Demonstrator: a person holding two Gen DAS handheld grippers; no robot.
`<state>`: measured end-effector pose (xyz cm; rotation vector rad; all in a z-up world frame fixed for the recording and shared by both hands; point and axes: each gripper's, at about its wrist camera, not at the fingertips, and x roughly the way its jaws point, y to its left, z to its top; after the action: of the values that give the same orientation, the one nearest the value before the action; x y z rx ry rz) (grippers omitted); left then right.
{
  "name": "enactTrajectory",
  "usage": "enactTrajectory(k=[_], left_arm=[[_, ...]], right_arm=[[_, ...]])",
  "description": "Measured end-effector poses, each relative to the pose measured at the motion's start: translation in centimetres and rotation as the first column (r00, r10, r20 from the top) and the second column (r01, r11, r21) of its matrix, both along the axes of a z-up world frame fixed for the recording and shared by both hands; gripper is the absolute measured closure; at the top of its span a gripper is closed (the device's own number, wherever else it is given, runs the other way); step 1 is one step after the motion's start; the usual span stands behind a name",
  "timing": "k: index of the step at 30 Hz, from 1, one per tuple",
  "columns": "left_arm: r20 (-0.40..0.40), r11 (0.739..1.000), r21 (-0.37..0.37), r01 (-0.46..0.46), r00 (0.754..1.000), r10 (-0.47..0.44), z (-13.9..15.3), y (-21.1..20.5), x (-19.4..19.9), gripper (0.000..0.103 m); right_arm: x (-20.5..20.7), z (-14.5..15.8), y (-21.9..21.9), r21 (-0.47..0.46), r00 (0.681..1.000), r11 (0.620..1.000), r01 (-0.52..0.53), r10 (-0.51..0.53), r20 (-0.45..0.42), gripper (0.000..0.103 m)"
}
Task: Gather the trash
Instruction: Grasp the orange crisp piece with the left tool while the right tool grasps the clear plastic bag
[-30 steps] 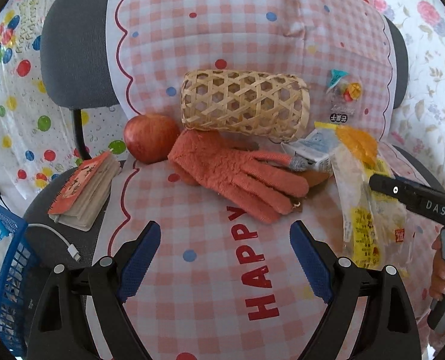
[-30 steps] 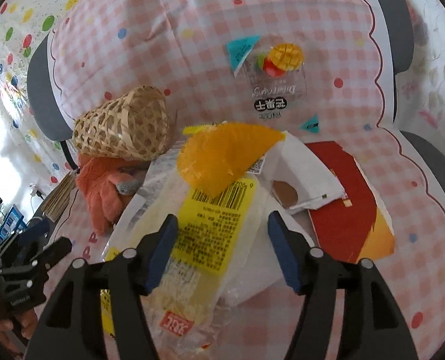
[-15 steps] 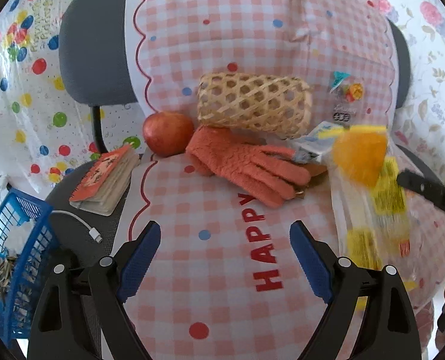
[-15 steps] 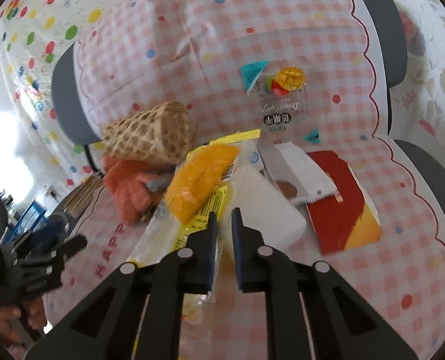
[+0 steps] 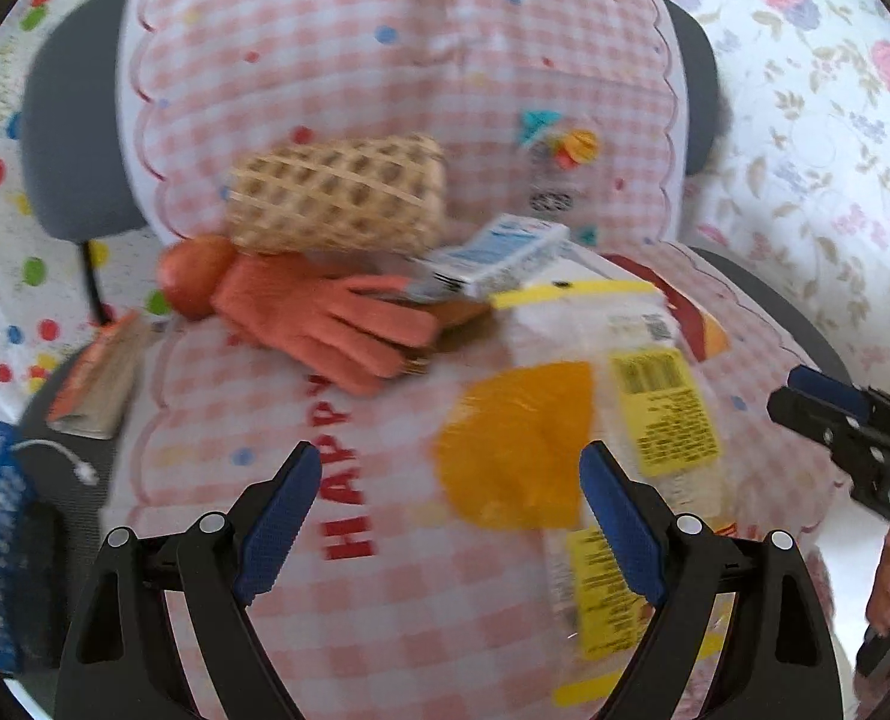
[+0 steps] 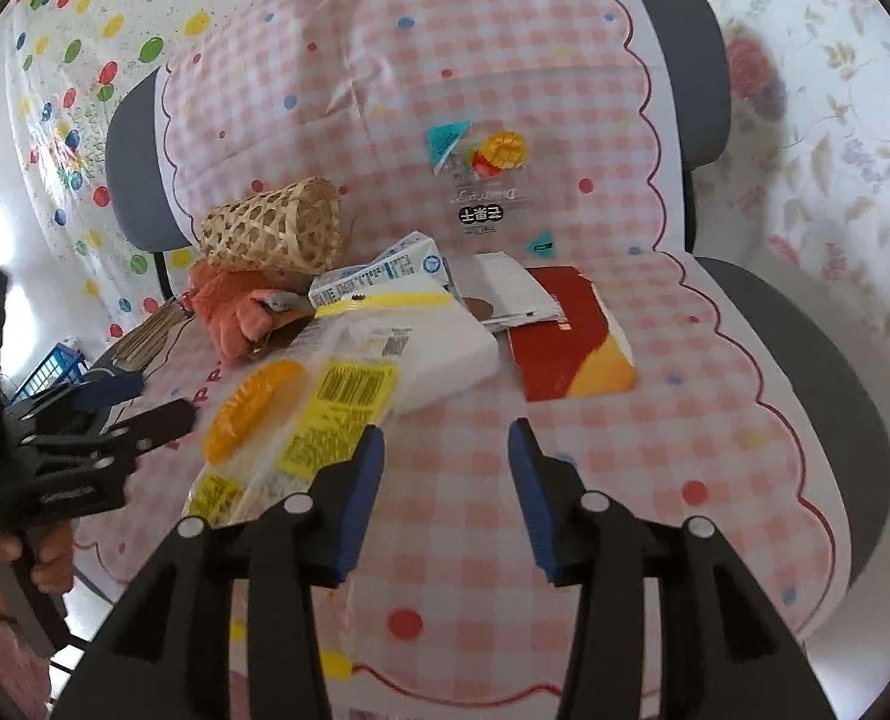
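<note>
Now the right claw [image 6: 442, 489], just reopened, stands empty beside the dropped yellow wrapper [image 6: 319, 414]; left claw [image 5: 442, 507] wide.

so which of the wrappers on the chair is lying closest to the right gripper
The clear wrapper with yellow labels and an orange patch: its edge lies by the open right gripper. The red and orange packet and the fruit-print wrapper lie farther back.
</note>
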<state>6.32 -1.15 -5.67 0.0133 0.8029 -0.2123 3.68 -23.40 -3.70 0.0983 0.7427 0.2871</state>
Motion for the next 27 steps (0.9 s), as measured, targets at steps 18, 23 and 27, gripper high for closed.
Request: enactTrajectory(k=[18,23,27], left_arm=[[0.012,0.999,-0.018,0.04,0.999,-0.04,-1.4,-0.4,1.1,0.098],[0.112,1.0,0.027,-0.009,0.994,0.006,1.6,1.2,-1.4,0.1],[0.125,0.999,0.018,-0.05,0.991,0.047,2.5,2.7,-3.2,0.1]], right_arm=[[-2.0,-0.9,-0.8,0.008,1.0,1.0,0.01,-0.01,-0.004,0.06],[-2.2,-0.3,-0.1,0.014,1.0,1.0,-0.004,0.004,0.008,0.055],[-2.0,-0.2,0.9,0.046,1.0,0.999,-0.026,0.026,-0.002,0.055]])
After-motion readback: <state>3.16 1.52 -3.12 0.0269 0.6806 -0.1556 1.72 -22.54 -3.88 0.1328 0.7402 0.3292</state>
